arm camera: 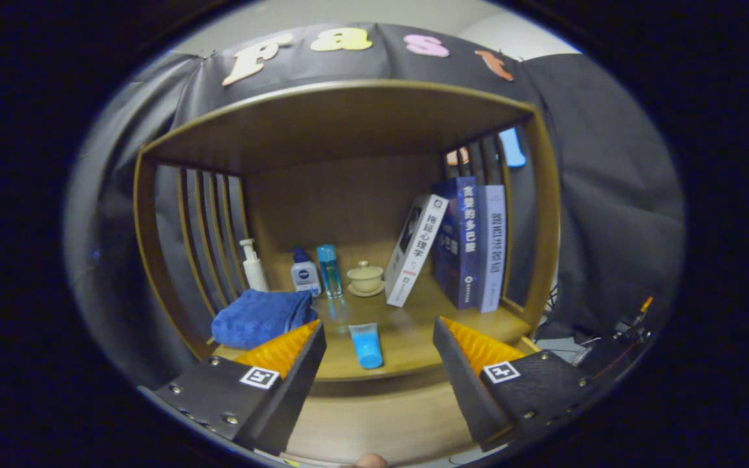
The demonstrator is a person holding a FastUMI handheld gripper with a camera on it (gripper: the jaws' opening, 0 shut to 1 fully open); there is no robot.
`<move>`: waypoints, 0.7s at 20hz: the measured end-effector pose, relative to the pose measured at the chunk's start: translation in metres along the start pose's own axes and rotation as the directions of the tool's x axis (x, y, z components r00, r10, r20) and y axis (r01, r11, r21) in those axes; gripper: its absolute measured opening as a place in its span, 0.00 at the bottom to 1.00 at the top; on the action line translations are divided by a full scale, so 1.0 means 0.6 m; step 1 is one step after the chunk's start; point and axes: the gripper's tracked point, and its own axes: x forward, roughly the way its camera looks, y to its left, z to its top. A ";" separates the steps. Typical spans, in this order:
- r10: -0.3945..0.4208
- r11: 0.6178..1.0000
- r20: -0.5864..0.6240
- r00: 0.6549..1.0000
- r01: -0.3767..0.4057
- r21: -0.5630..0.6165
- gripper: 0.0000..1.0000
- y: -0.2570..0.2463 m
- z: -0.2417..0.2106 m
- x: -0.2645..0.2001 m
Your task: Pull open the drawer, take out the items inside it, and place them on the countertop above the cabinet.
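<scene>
The gripper (380,335) is hovering in front of a wooden cabinet (348,123), its two fingers spread wide apart and grasping nothing. Between the fingers, just ahead of them, a blue tube (366,345) is lying flat on the countertop (413,335), its cap end pointing toward the near edge. To the left, right behind the left finger, a folded blue towel (259,317) is resting on the same surface. Farther back a row of small things is standing along the rear wall: a white pump bottle (253,266) at the far left by the slats, then a squat bottle with a blue cap (305,273), then a tall clear blue bottle (329,270) just beside it, then a pale lidded cup on a saucer (366,278). On the right three books (459,244) are sitting near the side slats, the white one leaning left against the two upright ones. Below the countertop's near edge a plain wooden front (374,422) is showing between the fingers; whether this is the drawer, and whether it is open, I cannot tell.
</scene>
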 end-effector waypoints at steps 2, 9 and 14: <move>0.010 1.000 0.038 0.999 -0.011 0.014 0.98 0.002 -0.013 -0.037; 0.073 0.997 0.147 0.986 -0.070 -0.028 0.98 0.022 -0.086 -0.133; 0.063 0.998 0.122 0.991 -0.063 -0.008 0.98 0.022 -0.155 -0.152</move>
